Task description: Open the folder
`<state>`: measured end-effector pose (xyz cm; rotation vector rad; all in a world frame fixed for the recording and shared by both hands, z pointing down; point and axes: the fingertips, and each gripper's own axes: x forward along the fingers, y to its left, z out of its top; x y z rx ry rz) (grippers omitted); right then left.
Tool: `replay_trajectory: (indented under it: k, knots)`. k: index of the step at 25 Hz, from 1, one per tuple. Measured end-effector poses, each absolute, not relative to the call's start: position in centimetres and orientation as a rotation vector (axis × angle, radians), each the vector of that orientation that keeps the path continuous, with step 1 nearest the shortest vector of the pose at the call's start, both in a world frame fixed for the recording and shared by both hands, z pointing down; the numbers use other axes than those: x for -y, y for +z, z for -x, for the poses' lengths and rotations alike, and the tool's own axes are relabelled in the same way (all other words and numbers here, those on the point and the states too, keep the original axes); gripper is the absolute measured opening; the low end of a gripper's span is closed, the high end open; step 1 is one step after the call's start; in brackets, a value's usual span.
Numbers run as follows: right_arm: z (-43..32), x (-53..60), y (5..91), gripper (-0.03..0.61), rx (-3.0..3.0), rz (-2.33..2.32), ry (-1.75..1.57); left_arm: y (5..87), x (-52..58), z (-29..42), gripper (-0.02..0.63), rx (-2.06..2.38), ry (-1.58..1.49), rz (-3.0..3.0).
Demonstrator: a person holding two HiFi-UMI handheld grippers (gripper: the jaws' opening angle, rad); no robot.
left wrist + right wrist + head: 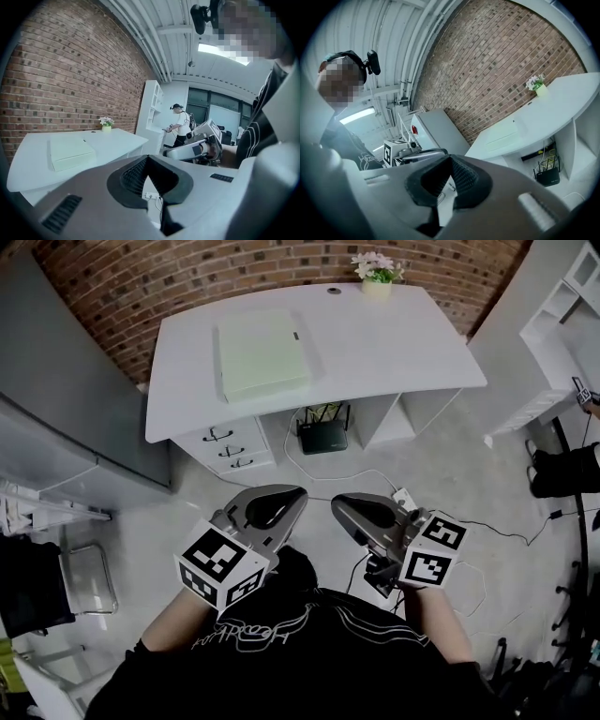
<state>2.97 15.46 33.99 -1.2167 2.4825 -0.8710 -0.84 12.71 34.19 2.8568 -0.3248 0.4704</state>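
You're standing back from the white worktop (394, 343), and both tools sit close in front of your chest, over the grey floor (450, 474). Your left tongs (298, 491) are pressed together: in the left gripper view the two black ribbed pads (133, 176) meet at the tip, with nothing between them. Your right tongs (336, 501) are pressed together too, tip to tip in the right gripper view, and they pinch nothing. The two tools lie just beside each other, noses nearly pointing at one another, and the marker cubes ride at the ends nearest you.

The pale green flat folder (262, 354) lies closed on the left half of the worktop. It is well apart from both tongs, and its long sides run from the front edge toward the edge against the red brick wall (187, 277). From the left gripper view the folder (70, 151) lies flat with bare worktop all round it.

At the wall edge, toward the right corner, stands a small pale pot of pink-white flowers (378, 277). Under the worktop there is a white drawer unit with dark handles (230, 448) beneath the left end. A black router with upright antennas (322, 439) sits in the open bay beside it.
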Motion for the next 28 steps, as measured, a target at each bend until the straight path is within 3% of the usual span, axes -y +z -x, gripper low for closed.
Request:
replay_trajectory:
  k: [28]
  knots:
    - [-8.5, 4.1, 40.5, 0.003, -2.365, 1.251, -1.142, 43.2, 8.4, -3.5, 0.003, 0.439, 0.751, -2.744]
